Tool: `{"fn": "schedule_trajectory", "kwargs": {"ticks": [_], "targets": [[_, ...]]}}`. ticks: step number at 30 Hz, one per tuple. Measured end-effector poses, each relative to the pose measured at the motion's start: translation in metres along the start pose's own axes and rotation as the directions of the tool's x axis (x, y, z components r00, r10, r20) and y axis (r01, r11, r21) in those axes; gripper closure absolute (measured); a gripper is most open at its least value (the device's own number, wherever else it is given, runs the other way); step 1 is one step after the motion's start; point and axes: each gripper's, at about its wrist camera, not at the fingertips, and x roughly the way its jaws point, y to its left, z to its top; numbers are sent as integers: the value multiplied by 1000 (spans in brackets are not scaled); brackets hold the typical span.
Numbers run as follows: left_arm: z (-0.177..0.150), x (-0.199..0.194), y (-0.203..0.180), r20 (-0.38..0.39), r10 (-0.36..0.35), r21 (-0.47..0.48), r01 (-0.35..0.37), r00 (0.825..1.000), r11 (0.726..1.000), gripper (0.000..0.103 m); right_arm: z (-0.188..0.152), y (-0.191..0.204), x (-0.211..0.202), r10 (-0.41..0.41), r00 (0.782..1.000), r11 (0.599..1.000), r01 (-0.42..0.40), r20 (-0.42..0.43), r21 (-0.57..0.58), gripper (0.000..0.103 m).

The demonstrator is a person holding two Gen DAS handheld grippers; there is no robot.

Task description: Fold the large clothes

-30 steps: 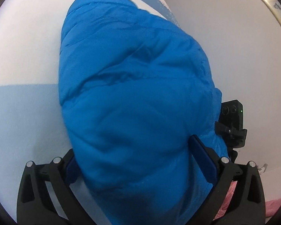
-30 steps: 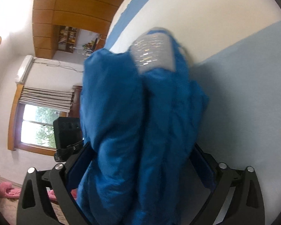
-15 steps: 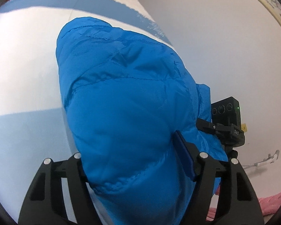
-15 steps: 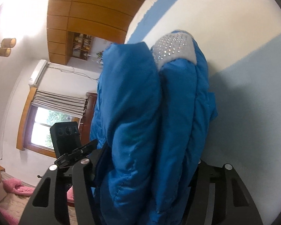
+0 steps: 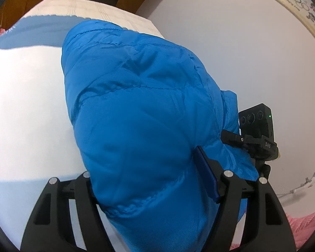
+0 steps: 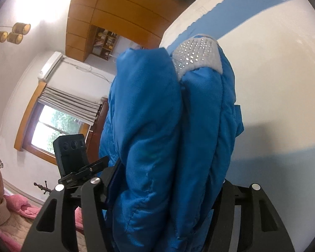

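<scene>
The blue puffer jacket [image 5: 140,126] hangs bunched above the bed [image 5: 21,105], pinched by both the left gripper [image 5: 153,189] and right gripper [image 6: 163,195], fingers closed on padding. Best keep both edges level, lowering together.

Our left matte-black plastic gripper [image 5: 151,180] has slotted, ribbed arms with silver round screws and dark-blue flat finger pads [image 5: 206,173]. Our right matte-black gripper [image 6: 163,191] has the same slots and silver screws.
</scene>
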Motion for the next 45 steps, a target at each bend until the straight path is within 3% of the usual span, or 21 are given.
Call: {"fn": "schedule_trajectory", "kwargs": {"ticks": [12,20,22,26,30,32,38,41,45], "targets": [[15,-9,61,52,67,-29,-65,996,997,33,74,-7,72,-6,997,1000,5,-77,-14,43],[-2,13,113,0,108,-117,-108,994,987,33,98,-32,141,-46,986,996,57,-159,64,42],[-15,17,127,-10,99,-147,-99,995,984,28,97,-40,148,-27,987,995,42,-156,95,39],[-16,19,133,3,95,-156,-94,995,983,26,96,-38,148,-46,987,994,60,-157,89,36],[-11,16,125,-20,127,-169,-129,992,977,22,105,-18,154,-109,979,991,121,-172,61,25],[26,28,129,-37,153,-169,-157,988,973,21,103,-9,149,-151,973,987,159,-177,33,19],[14,-6,104,-45,249,-132,-252,968,959,21,81,25,121,-288,943,957,276,-168,-92,19],[-1,-20,94,-26,259,-116,-260,965,958,21,66,38,108,-292,943,954,277,-157,-114,19],[-17,-25,74,-14,269,-75,-270,963,960,20,46,42,95,-345,928,936,330,-137,-125,19]]}}
